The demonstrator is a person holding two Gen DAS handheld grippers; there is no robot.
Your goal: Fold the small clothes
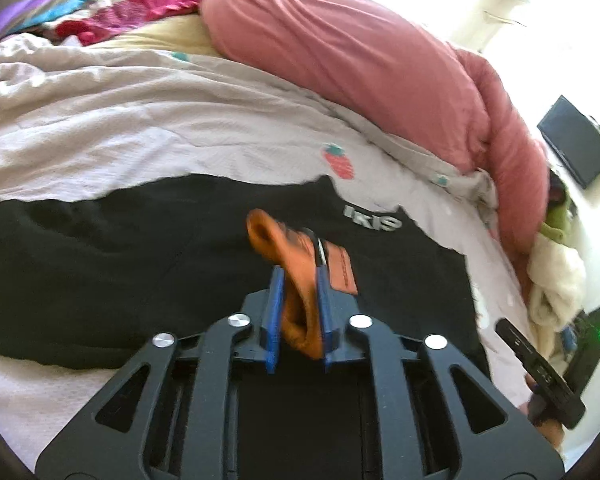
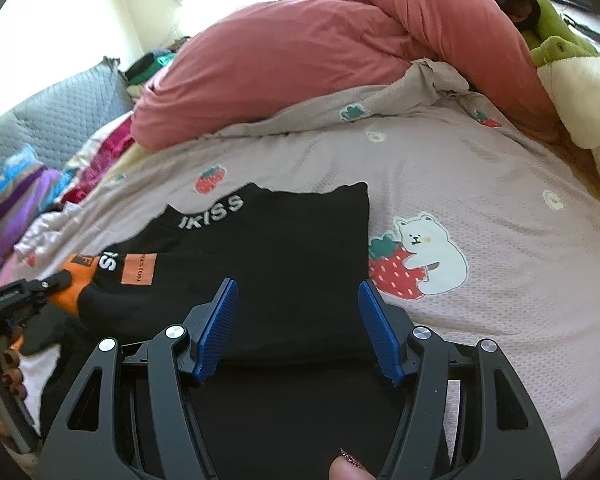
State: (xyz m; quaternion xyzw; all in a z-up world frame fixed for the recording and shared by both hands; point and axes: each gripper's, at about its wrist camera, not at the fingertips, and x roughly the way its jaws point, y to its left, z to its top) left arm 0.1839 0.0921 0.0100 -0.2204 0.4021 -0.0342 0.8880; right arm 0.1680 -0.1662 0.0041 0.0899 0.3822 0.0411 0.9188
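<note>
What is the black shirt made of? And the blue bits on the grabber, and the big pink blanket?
Black shirt: looks like soft matte knit cloth, since it creases and lies flat.
Blue pads on the right gripper: probably ribbed plastic or rubber; fine ridges show.
Pink blanket: seems padded fabric, puffy with soft folds.

"IKISS" on black garment
</note>
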